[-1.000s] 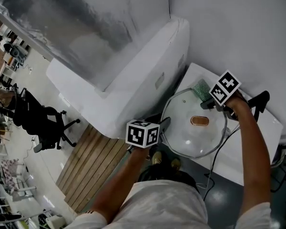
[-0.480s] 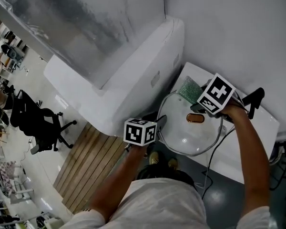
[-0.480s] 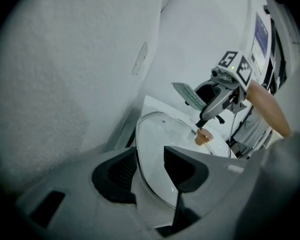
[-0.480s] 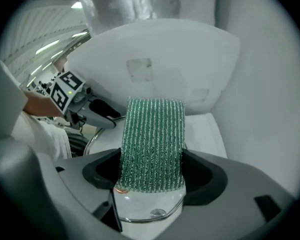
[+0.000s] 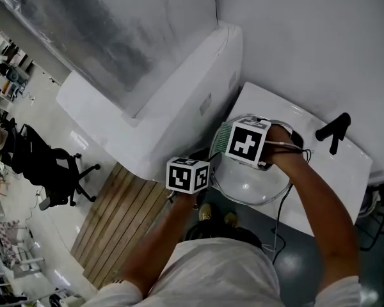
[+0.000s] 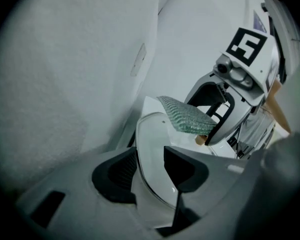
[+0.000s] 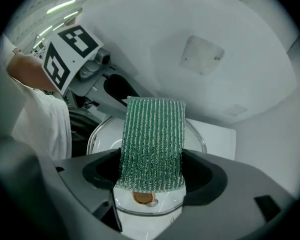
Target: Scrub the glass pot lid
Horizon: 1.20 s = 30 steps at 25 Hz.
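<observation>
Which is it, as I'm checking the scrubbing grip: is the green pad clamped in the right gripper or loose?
Clamped: the right gripper presses both sides of the green pad, held over the glass lid.

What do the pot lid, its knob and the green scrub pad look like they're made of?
Pot lid: clear glass, see-through, glossy highlights.
Knob: coppery, shiny, metal or coated plastic.
Scrub pad: green ribbed mesh, glittery, likely synthetic fibre.

A white table [image 5: 345,162] stands against the wall; a glass lid [image 5: 243,187] rests at its left end, near the front edge; a small black stand [image 5: 333,130] sits toward the back right; a thin cable [image 5: 280,213] hangs over the front edge.
</observation>
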{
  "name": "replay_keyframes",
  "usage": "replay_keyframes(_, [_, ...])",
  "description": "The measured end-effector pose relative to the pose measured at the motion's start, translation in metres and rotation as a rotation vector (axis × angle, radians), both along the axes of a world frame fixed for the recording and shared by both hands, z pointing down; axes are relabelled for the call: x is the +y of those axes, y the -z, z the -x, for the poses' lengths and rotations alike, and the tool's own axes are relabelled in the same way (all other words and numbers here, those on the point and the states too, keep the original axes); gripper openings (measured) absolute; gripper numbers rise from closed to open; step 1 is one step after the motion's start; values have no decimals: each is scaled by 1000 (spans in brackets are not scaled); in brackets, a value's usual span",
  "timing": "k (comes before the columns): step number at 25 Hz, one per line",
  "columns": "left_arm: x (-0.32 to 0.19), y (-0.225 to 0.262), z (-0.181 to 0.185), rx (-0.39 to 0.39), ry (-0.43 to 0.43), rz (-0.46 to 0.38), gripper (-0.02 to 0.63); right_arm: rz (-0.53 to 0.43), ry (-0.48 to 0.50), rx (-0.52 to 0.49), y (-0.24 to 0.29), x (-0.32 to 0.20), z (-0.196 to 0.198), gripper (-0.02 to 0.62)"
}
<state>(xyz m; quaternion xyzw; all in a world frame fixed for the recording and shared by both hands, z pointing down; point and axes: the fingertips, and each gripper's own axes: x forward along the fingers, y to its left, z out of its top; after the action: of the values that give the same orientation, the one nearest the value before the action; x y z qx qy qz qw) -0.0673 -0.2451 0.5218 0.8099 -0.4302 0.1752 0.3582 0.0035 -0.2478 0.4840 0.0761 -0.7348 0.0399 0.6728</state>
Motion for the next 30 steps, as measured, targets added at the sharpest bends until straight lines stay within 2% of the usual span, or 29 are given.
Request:
replay_keyframes(7, [0, -1, 0, -3, 0, -3, 183, 14, 47, 131, -15, 5, 0, 348])
replay_keyframes(11, [0, 0, 0, -2, -1, -5, 183, 5, 42, 136, -15, 5, 0, 348])
replay_keyframes(17, [0, -1, 0, -2, -4, -5, 183, 25, -35, 25, -11, 7, -6, 348])
replay_keyframes(30, [0, -1, 2, -3, -2, 2, 183, 60, -389, -259, -3, 1, -80, 348])
